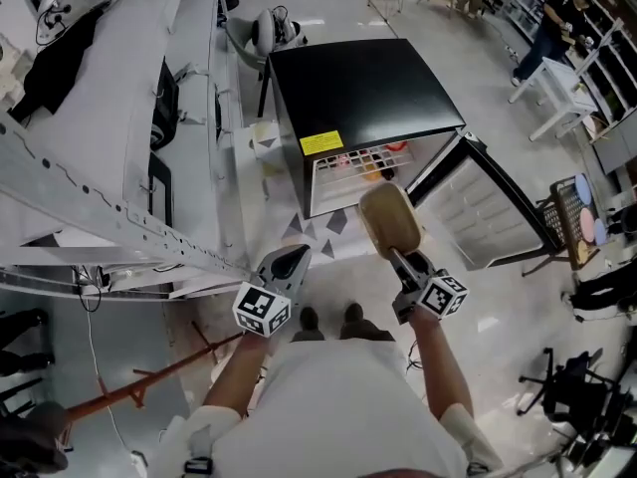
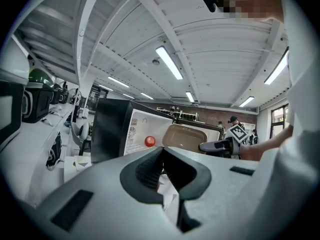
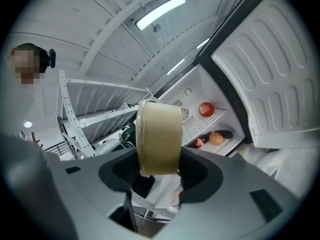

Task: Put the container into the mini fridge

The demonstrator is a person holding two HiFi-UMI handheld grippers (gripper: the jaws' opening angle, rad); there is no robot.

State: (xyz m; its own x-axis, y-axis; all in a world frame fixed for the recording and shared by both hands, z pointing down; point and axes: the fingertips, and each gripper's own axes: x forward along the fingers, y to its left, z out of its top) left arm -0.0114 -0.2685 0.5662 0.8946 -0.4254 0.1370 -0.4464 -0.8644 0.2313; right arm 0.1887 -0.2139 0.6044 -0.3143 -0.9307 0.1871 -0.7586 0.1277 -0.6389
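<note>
Shoes [image 1: 328, 317]: mine, on the pale floor right under me, toes toward the fridge.
Left gripper [image 2: 163, 150]: my jaws are pressed together at the tips with nothing between them. I hold it low at my left side, pointing toward the fridge.
Right gripper [image 3: 159, 166]: my jaws are pinching the container by its near end, one pad on each side, at my right side.
Container [image 3: 159, 136]: tan with rounded corners. I see it edge-on between my right jaws, and the rest sticks out ahead of them. The left gripper view shows its hollow side. It hangs in the air in front of the open fridge, outside it and close to the opening.
Floor marks [image 1: 328, 229]: grey triangles on the floor between my feet and the fridge.
Fridge [image 1: 358, 98]: a small one with a black top and a yellow sticker at the front edge. It stands on the floor ahead of me with its white inside showing.
Door [image 1: 478, 207]: swung wide open to the right, its ribbed white inner side facing me.
Red fruit [image 3: 206, 109]: round, on the upper wire shelf inside.
Orange [image 3: 216, 138]: lower down inside, beside a dark bottle [image 3: 200, 142] with a red label.
Workbench [image 1: 100, 118]: long and white, running along my left.
People [image 1: 542, 38]: far off at the upper right, among desks.
</note>
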